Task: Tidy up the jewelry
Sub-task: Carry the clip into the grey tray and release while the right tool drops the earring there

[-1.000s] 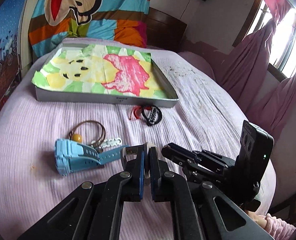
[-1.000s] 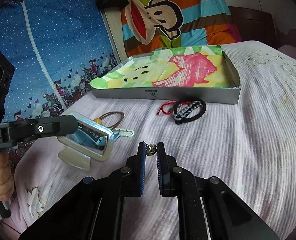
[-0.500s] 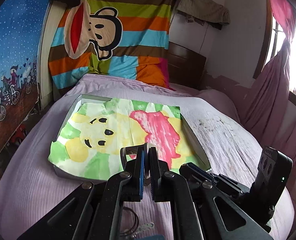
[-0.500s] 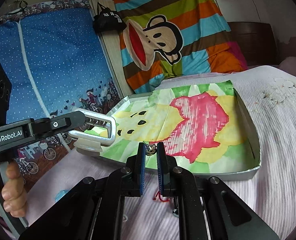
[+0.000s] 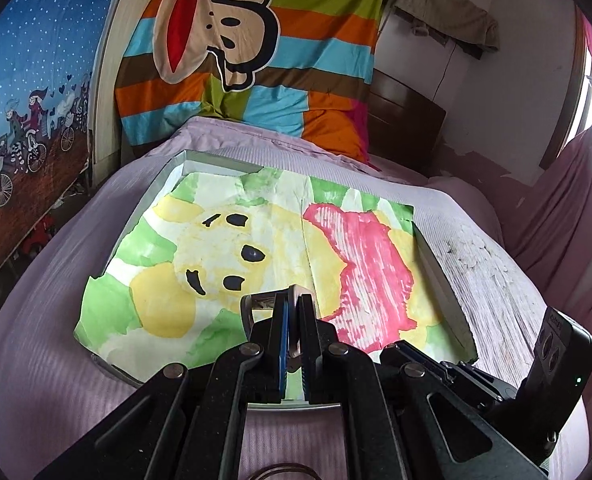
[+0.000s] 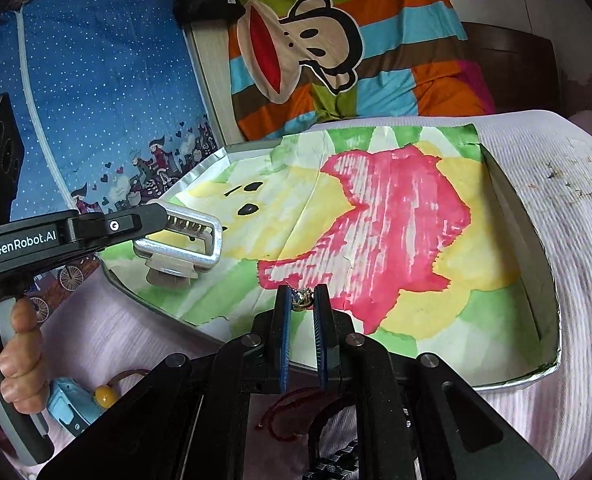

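Note:
A shallow grey tray lined with a green, yellow and pink painted sheet lies on the lilac bed. My left gripper hovers over the tray's near left part, shut on a silver rectangular clasp. From the right wrist the clasp shows comb-like teeth and hangs above the tray's left corner. My right gripper is shut on a small silver bell charm, held just above the tray's front edge near the pink patch.
On the bed in front of the tray lie a blue watch, an amber bead on a brown cord, a red cord bracelet and a black bracelet. A striped monkey pillow stands behind. A hand holds the left gripper.
Both grippers have risen from the bed and moved forward over the tray's front edge, each still holding its piece. The loose jewelry has dropped to the bottom of the views.

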Tool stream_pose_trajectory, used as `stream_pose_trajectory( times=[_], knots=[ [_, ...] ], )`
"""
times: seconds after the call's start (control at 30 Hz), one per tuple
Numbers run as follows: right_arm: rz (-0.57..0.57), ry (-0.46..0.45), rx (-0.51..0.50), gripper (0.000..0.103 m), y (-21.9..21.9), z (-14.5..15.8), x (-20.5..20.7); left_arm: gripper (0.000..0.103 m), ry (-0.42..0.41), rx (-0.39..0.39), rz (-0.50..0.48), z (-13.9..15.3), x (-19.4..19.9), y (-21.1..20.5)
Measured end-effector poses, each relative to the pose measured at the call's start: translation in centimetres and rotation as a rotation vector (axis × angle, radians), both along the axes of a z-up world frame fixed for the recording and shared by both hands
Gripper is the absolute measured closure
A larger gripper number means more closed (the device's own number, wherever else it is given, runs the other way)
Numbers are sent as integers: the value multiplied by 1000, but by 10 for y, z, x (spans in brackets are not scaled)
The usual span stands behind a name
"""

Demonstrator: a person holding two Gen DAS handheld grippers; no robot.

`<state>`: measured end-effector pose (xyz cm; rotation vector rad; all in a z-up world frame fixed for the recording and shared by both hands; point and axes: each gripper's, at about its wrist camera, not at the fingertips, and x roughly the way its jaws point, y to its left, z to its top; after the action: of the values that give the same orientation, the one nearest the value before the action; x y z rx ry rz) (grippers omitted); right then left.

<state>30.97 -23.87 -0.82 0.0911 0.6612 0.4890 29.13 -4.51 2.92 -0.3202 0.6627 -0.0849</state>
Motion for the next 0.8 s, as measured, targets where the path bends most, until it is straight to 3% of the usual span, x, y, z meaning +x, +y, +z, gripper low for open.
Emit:
stream_pose_trajectory(
  times=[0.13,0.47,0.53,0.8],
  knots=[
    [-2,5,-13,93,1,-2,1,98,62,37,4,-5,4,-3],
    [-12,24,-16,92,-2,-3,2,97,86,64,2,-4,-2,-6],
    [-30,0,-15,87,-5,-2,-3,96,75,62,8,-3,-6,-5],
    [-91,-125,-1,63,-18,20,-38,74,-23,77,19,9,-39,-1]
  ],
)
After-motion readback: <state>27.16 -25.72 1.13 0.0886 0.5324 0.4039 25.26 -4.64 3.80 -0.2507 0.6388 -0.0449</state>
